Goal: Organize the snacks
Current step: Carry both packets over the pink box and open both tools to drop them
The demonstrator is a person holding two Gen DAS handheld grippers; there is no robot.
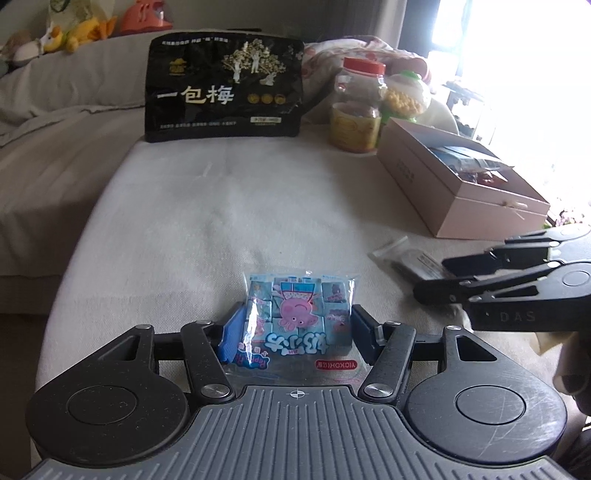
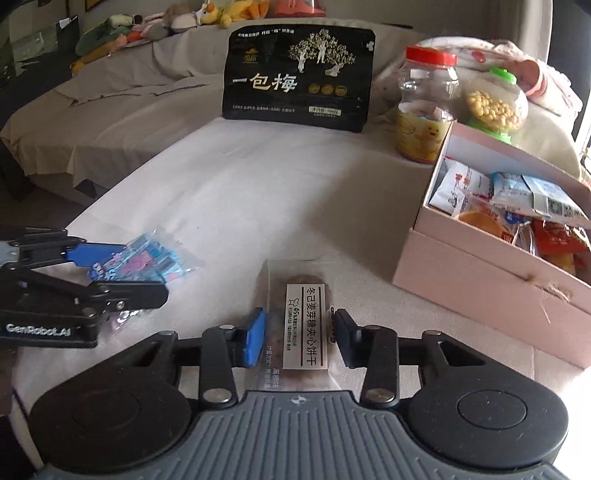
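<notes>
A blue candy packet (image 1: 299,314) with a pink cartoon pig lies on the white cloth-covered table (image 1: 221,206). My left gripper (image 1: 297,325) is shut on it, a pad against each side. The right wrist view shows the same packet (image 2: 147,262) between the left gripper's (image 2: 125,275) fingers. A clear-wrapped biscuit packet (image 2: 306,325) with a white label sits lengthwise in my right gripper (image 2: 301,332), whose pads press its two long edges. Seen from the left wrist, the right gripper (image 1: 432,280) comes in from the right, and the biscuit packet's (image 1: 410,258) clear end sticks out past its fingers.
An open pink box (image 2: 461,273) holding several snack packets stands at the right. A large black plum bag (image 2: 299,77) stands upright at the back, beside a red-lidded jar (image 2: 424,107) and a green-lidded jar (image 2: 495,103). A sofa with plush toys (image 2: 221,14) is behind.
</notes>
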